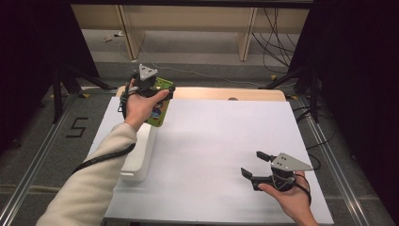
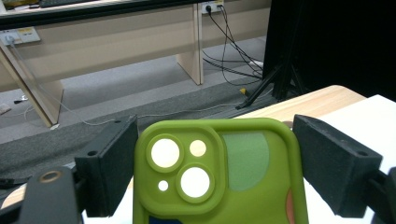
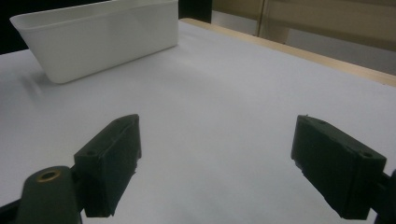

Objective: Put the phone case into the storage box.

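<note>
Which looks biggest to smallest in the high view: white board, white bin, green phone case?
1. white board
2. white bin
3. green phone case, partly hidden by the left gripper holding it above the table, so unsure.

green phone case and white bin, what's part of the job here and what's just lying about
Part of the job:
- green phone case, clamped in the left claw
- white bin, on the white board below the case
- right claw, open with nothing between its jaws

Just lying about:
- cables on the floor
- wooden desk legs
- black stand
</note>
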The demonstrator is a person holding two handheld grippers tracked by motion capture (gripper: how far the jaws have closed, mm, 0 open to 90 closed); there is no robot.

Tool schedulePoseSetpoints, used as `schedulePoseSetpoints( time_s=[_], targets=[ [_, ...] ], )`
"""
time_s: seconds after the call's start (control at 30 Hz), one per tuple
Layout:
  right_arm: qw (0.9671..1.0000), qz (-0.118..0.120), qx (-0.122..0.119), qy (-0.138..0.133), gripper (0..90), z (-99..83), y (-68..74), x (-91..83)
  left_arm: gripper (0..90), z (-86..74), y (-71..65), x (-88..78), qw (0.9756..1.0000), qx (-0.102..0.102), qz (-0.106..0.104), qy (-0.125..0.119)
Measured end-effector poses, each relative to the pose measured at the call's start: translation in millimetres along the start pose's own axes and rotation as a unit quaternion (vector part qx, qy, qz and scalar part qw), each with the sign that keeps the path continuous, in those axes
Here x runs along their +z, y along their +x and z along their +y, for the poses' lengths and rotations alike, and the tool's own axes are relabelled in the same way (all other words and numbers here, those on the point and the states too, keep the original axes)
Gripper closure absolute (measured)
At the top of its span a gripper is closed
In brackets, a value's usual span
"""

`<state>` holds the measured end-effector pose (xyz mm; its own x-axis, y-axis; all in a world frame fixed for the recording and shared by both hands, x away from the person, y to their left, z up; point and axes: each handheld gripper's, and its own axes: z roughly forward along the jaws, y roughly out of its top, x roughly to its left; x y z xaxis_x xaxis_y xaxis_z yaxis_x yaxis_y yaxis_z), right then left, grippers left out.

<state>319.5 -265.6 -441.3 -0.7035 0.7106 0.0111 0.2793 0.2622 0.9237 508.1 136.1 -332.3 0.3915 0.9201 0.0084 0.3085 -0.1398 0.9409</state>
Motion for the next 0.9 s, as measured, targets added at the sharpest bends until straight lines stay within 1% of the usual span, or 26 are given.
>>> schedulePoseSetpoints(
  time_s=[0.23,0.33,0.4,0.7,0.9],
  targets=[
    [1.0000,0.000,0.000,0.000,17.1,0.0,-0.2,-0.1,16.9,0.6,7.1,1.0,0.9999,-0.003,0.010,-0.002],
    [1.0000,0.000,0.000,0.000,17.1,0.0,-0.3,-0.3,16.9,0.1,9.4,1.5,0.9998,-0.013,0.016,-0.002],
    [1.0000,0.000,0.000,-0.001,17.1,-0.1,-0.3,-0.2,16.9,0.2,11.5,1.7,0.9997,-0.015,0.019,-0.003],
    [1.0000,0.000,0.001,-0.001,17.1,-0.1,-0.3,-0.1,16.8,-0.2,21.3,2.6,0.9991,-0.015,0.038,-0.003],
    [1.0000,0.000,0.001,0.000,17.1,0.0,-0.2,-0.4,16.8,-2.2,27.7,5.2,0.9988,-0.019,0.045,-0.003]
  ],
)
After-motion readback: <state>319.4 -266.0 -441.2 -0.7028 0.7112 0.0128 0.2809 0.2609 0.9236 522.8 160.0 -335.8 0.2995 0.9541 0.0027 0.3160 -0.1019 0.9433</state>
